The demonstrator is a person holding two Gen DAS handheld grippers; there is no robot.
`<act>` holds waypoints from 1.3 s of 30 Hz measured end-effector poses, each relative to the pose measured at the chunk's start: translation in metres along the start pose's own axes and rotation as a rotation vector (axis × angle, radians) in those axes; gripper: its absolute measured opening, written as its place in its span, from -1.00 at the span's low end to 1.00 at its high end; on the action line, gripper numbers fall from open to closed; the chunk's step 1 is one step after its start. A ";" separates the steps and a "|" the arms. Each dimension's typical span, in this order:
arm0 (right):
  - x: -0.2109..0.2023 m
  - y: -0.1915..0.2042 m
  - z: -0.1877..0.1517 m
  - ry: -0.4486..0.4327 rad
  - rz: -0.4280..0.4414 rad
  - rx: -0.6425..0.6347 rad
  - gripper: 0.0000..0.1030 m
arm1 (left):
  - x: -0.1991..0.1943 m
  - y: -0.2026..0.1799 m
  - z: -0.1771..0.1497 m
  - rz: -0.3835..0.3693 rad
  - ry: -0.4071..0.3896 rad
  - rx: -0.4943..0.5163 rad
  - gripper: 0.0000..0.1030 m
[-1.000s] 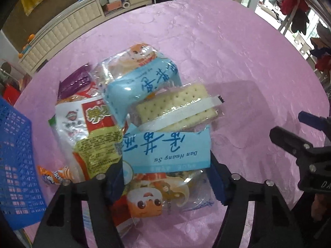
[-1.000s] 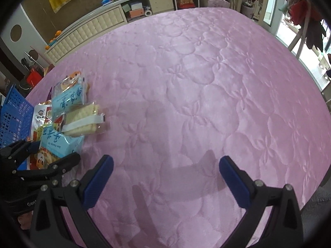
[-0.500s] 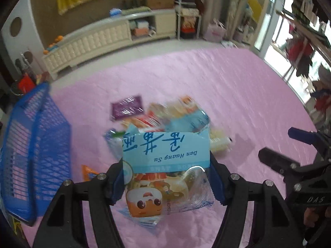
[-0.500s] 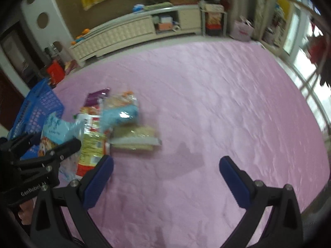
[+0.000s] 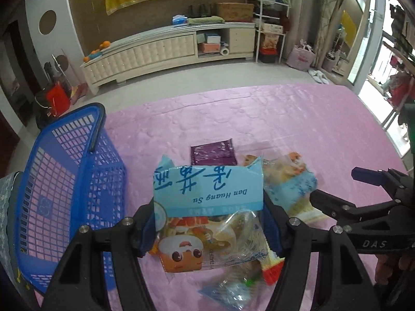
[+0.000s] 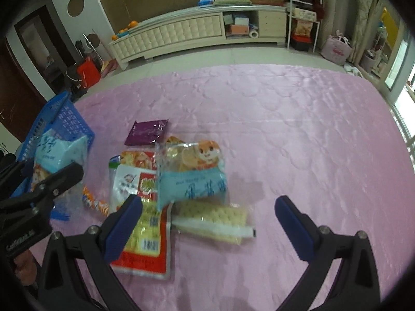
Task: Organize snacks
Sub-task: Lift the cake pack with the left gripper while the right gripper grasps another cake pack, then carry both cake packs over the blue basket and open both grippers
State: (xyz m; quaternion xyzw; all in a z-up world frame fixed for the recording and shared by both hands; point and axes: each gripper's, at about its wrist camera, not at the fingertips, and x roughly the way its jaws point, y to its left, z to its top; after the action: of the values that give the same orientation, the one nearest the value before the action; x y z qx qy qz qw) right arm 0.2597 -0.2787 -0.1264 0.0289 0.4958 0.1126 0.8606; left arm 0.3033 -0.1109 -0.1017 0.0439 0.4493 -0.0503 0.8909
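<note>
Gripping a light-blue, clear-windowed plastic pastry packet (image 5: 207, 207), the left claw (image 5: 210, 223) has lifted it off the pile on the pink quilted desk (image 5: 298, 119) and now hangs beside the blue mesh plastic basket (image 5: 64, 181), so drop-off looks next. Seen from the right wrist, the right claw (image 6: 207, 223) gapes wide and empty above a pale cracker pack (image 6: 212, 217), now nearer the remaining snacks.

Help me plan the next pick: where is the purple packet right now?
The purple packet lies flat on the pink cloth, at the far end of the snack pile, right of the blue basket; nothing holds it.
</note>
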 end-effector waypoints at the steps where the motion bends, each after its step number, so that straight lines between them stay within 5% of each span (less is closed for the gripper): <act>1: 0.003 -0.001 0.000 0.006 0.008 -0.001 1.00 | 0.005 0.001 0.001 0.004 0.005 -0.005 0.26; 13: 0.064 0.007 0.010 0.091 0.021 -0.037 1.00 | 0.038 0.016 0.001 0.005 0.052 -0.057 0.26; 18: 0.061 0.008 0.007 0.062 0.043 -0.048 0.47 | 0.036 0.016 -0.003 0.001 0.051 -0.059 0.26; 21: 0.042 0.002 0.002 0.042 0.116 -0.013 0.40 | 0.028 0.016 -0.003 -0.001 0.038 -0.061 0.26; 39: -0.140 0.063 -0.013 -0.180 0.130 -0.106 0.40 | -0.119 0.042 -0.023 -0.032 -0.201 -0.085 0.26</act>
State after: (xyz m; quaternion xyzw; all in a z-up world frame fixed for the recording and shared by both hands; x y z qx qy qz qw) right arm 0.1706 -0.2493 -0.0046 0.0252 0.4067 0.1910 0.8930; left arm 0.2196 -0.0608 -0.0181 -0.0065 0.3602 -0.0497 0.9315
